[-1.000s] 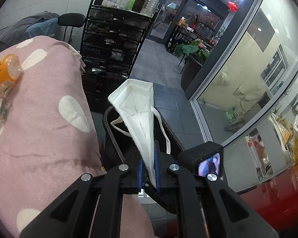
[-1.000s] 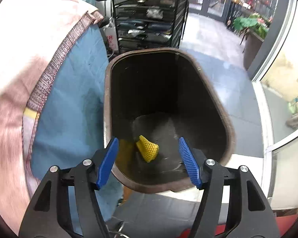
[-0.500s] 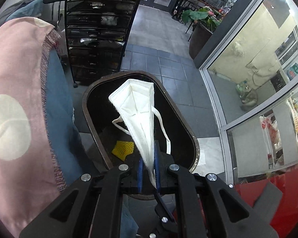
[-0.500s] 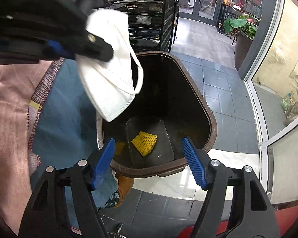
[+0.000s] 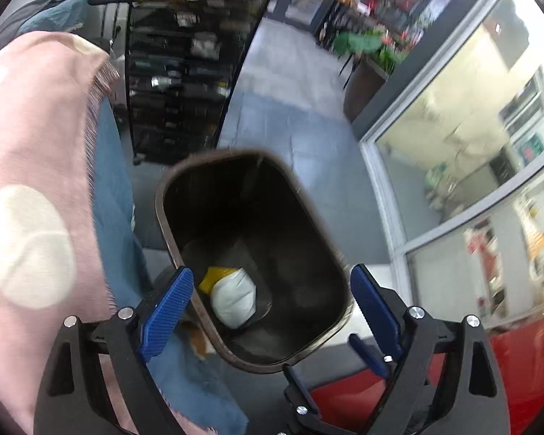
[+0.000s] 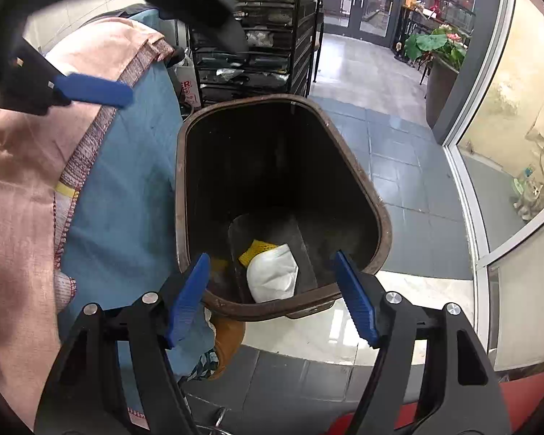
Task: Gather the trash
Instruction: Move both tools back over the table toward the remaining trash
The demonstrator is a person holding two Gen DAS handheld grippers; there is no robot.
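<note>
Mask [image 6: 272, 277] lies on bin [image 6: 379, 217] floor; both tools [image 5: 268, 302] [image 6: 272, 297] gape wide above its rim.

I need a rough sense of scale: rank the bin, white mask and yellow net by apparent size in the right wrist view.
1. bin
2. white mask
3. yellow net, partly hidden under the mask, so its full size is unsure.

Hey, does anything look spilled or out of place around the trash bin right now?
Nothing stands out. The white face mask lies at the bottom of the brown bin, partly over a yellow mesh piece. The bin stands upright, and both the left gripper and right gripper are open and empty.
</note>
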